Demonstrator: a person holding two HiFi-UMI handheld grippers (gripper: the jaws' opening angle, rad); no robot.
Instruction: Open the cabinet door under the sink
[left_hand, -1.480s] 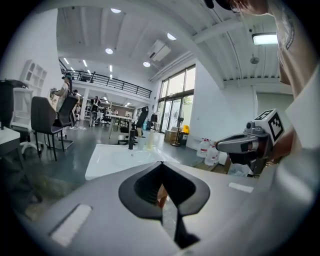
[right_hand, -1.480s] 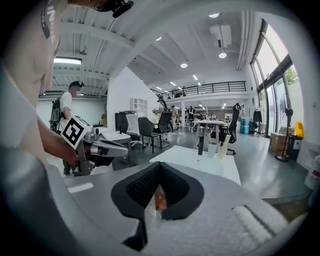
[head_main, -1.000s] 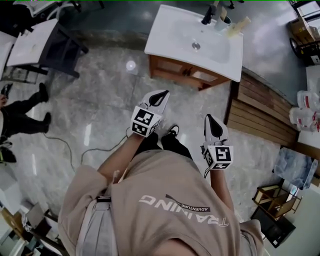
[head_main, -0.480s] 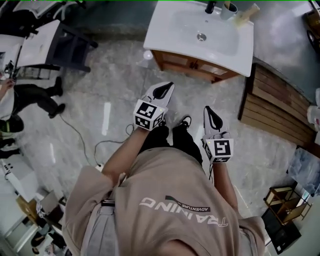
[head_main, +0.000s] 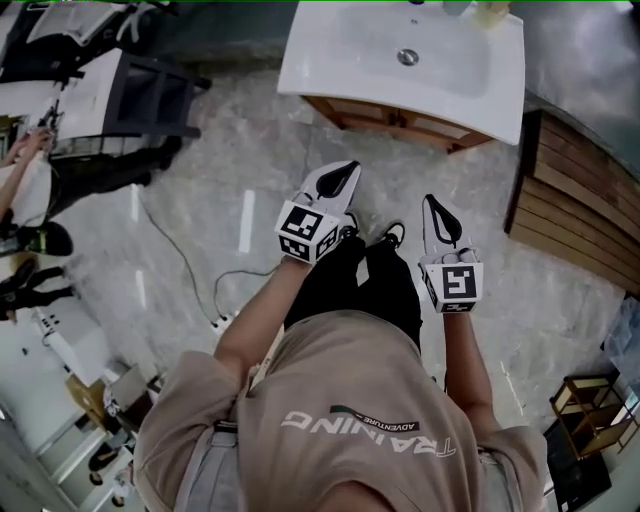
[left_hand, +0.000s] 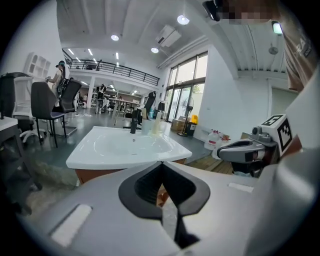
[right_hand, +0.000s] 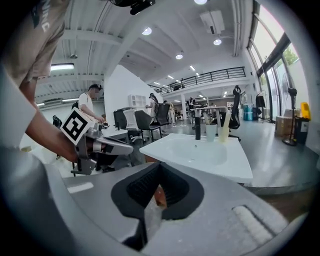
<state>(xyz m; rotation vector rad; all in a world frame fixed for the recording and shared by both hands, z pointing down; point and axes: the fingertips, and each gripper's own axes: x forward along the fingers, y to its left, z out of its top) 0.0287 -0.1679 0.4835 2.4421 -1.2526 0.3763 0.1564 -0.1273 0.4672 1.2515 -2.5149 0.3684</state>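
Head view: we stand on the marble floor (head_main: 230, 170), well apart from the white sink (head_main: 330, 60); the wooden cabinet door (head_main: 365, 112) beneath it looks shut. Left gripper (head_main: 345, 172) and right gripper (head_main: 432, 202) are held side by side, pointing toward it. Gripper views show both claws pressed together, pinching nothing

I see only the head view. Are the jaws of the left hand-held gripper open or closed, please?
Observer: Closed; the left hand-held gripper has its jaws together, with nothing between them.
Operator: And the right one?
Observer: The right hand-held gripper is shut too, and empty.
Operator: What stands at the back of the sink?
Observer: On the white glossy rectangular sink, a black tap with a pale cup beside it.
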